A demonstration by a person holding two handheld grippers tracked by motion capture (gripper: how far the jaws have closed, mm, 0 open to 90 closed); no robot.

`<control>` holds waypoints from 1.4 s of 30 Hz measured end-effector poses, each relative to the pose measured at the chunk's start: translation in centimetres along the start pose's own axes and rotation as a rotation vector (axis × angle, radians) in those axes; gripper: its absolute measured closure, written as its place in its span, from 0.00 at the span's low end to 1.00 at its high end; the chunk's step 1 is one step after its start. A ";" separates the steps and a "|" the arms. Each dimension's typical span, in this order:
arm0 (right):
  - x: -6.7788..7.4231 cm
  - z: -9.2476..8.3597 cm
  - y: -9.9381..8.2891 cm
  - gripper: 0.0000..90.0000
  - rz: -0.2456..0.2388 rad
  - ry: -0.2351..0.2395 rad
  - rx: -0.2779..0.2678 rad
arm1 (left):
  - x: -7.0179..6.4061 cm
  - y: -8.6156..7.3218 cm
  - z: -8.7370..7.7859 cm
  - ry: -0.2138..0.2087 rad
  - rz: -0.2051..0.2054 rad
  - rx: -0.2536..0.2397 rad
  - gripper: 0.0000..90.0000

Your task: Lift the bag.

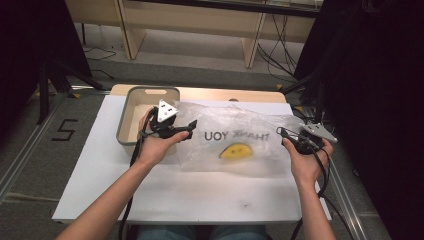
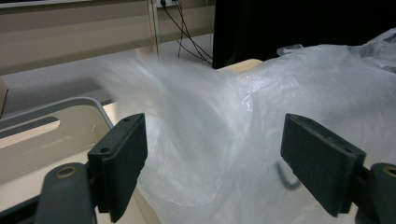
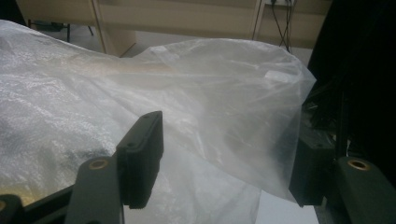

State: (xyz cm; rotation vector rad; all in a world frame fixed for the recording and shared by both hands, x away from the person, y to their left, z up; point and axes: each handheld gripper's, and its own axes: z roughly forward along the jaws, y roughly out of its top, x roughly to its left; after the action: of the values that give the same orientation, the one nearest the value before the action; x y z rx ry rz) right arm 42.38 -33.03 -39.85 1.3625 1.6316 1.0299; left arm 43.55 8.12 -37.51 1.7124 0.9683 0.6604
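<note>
Plastic bag (image 1: pixel 235 135) lies mid-counter, right of bin (image 1: pixel 131 107). Your left claw (image 1: pixel 189 129) and right claw (image 1: pixel 283 134) gape, film loose between jaws. Release step, likely; next, re-grip edges.

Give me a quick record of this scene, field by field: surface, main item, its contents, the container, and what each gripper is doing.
surface: white table top
main item: clear plastic bag, crumpled, reversed THANK YOU print
contents: yellow piece showing through the film
container: grey bin, left of the bag
left gripper: jaws open, at the bag's left edge
right gripper: jaws open, bag film between them, not pinched
</note>
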 end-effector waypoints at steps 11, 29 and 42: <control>-0.1 0.0 0.0 0.39 -0.002 -0.009 -0.001 | 0.6 -0.5 -0.5 0.001 0.002 0.013 0.23; -0.3 -0.7 -0.3 0.32 0.011 -0.002 -0.017 | 0.4 -0.9 -0.6 -0.007 0.015 0.021 0.23; -0.5 -1.7 -0.8 0.33 0.008 0.033 -0.022 | 0.3 -1.4 -1.1 -0.024 0.045 0.045 0.23</control>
State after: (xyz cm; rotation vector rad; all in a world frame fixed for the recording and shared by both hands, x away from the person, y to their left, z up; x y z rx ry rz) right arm 40.58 -33.81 -39.91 1.3451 1.6351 1.0777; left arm 42.38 9.15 -38.47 1.7829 0.9364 0.6501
